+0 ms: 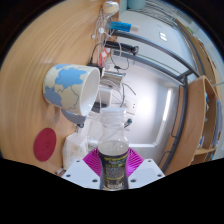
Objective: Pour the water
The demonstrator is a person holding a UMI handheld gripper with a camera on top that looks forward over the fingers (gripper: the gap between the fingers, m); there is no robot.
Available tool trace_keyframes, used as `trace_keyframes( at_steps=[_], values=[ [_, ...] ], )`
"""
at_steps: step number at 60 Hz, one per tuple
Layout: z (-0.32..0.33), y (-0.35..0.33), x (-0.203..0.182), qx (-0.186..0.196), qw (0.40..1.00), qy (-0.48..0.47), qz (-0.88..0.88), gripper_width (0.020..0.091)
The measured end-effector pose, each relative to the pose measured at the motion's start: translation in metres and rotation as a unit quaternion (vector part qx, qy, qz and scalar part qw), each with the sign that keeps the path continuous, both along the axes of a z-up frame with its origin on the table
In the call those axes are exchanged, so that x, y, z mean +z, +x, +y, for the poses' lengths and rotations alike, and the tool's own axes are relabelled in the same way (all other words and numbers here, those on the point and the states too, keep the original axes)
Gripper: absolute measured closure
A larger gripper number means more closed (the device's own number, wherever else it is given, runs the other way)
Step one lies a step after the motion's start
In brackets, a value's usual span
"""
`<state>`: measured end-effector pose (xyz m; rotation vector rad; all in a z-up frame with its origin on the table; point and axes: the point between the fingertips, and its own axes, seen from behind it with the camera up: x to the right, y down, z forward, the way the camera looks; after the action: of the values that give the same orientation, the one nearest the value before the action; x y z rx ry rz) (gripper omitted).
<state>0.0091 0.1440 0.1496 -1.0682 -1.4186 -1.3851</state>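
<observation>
Your claw (115, 166) is grasping a bottle (114, 140), tilting toward a blue-patterned cup (70, 90), red coaster (46, 144) sitting on the surface (40, 50)

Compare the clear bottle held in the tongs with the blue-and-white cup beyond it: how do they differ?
The bottle is see-through plastic; the cup is opaque, blue with white patches. The bottle is slim and narrow-necked; the cup is wide-mouthed. The bottle sits clamped between the tongs; the cup lies tipped, mouth toward the bottle. Both are drinks vessels.

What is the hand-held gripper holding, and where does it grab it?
The hand-held gripper holds a clear plastic bottle, with both fingers pressing its lower body. The bottle's mouth points toward a tipped cup.
</observation>
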Motion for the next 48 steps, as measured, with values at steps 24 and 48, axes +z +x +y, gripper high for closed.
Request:
trace_keyframes(
  at_steps=[24,48],
  values=[
    [0.01,-0.034,0.016,0.041,0.972,0.051,-0.227,0.0833],
    [-0.012,0.008,0.013,-0.005,0.967,-0.027,0.253,0.0831]
  ],
)
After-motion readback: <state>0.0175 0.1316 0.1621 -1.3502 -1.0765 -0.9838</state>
